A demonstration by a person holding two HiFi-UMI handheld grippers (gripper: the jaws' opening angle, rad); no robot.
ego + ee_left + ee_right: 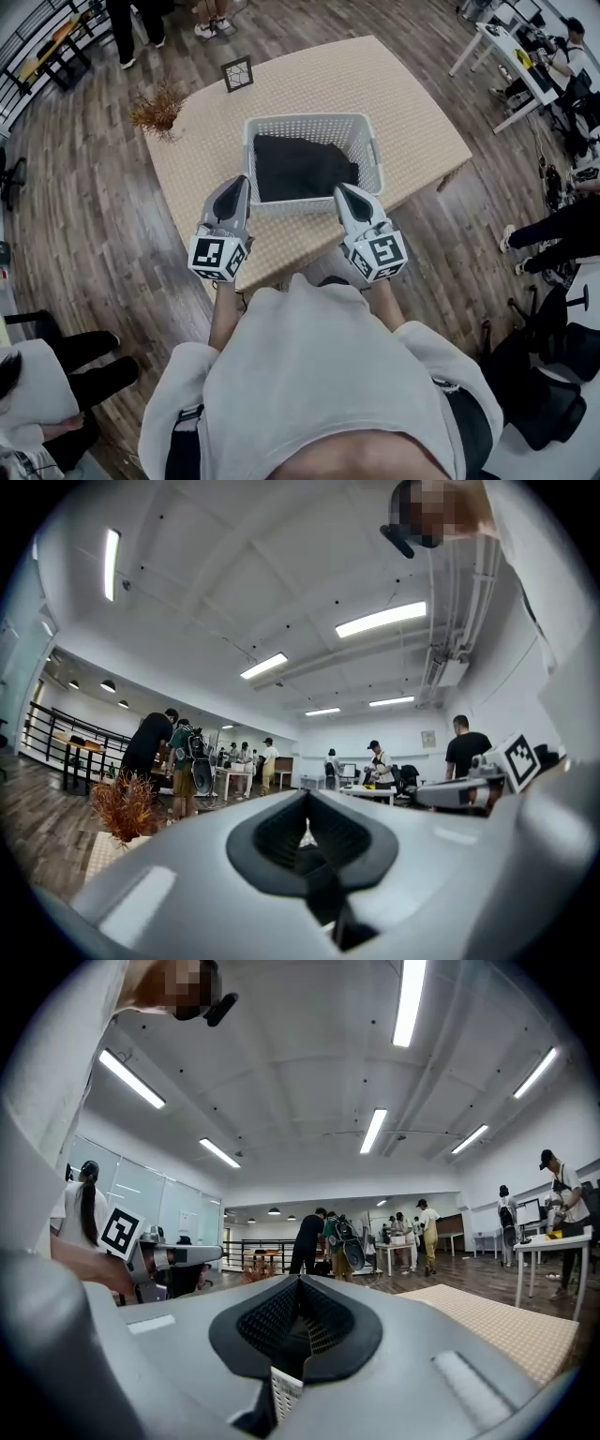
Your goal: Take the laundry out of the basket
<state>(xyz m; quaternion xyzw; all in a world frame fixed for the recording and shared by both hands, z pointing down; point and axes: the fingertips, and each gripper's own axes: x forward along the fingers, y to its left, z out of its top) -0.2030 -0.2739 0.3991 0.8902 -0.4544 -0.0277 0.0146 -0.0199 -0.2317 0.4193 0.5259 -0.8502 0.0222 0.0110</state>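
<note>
A white lattice laundry basket (309, 120) stands in the middle of the beige-covered table (403, 103). Dark laundry (300, 167) lies inside it. My left gripper (242, 180) hangs over the basket's near left corner and my right gripper (341, 189) over its near right corner. Both point away from me, above the near rim. In the left gripper view the left gripper (307, 803) has its jaws together with nothing between them. The right gripper (298, 1283) is likewise shut and empty in the right gripper view. Both cameras look out level across the room, so the laundry is hidden there.
A dried brown plant (157, 111) and a small framed marker card (237, 73) stand on the table's far left. People stand or sit around the room, at the left (37, 375) and the right (553, 234). White desks (511, 66) are at the far right.
</note>
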